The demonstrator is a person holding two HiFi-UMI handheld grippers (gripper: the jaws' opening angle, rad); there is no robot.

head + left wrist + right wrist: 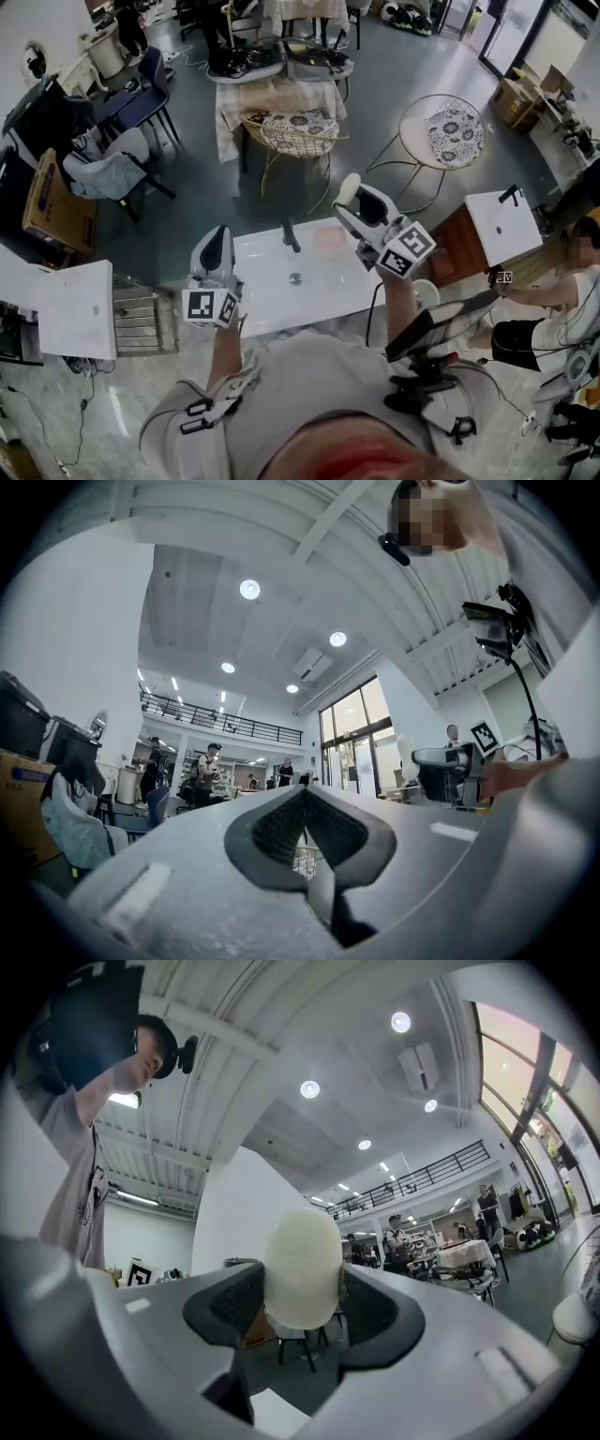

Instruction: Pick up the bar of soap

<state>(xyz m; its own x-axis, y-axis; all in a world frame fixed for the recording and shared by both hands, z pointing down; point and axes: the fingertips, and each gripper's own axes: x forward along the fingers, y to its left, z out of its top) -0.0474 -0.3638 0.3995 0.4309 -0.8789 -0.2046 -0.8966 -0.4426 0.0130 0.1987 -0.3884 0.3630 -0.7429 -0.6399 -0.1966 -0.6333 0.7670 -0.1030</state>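
Observation:
The bar of soap [302, 1267] is a white oval lump, and my right gripper [302, 1290] is shut on it with a pad pressed on each side. In the head view the right gripper [354, 202] holds the soap [348, 190] up in the air above the right part of the white sink counter [267, 298]. My left gripper [217, 238] is raised over the counter's left end. In the left gripper view its jaws [305, 810] meet with nothing between them.
The counter has a dark faucet [291, 236], a drain [295, 278] and a pinkish patch [330, 237]. More white basins stand at the left [80, 309] and the right [502, 225]. Two wire chairs [292, 131] [442, 136] stand behind, and a seated person [553, 300] is at the right.

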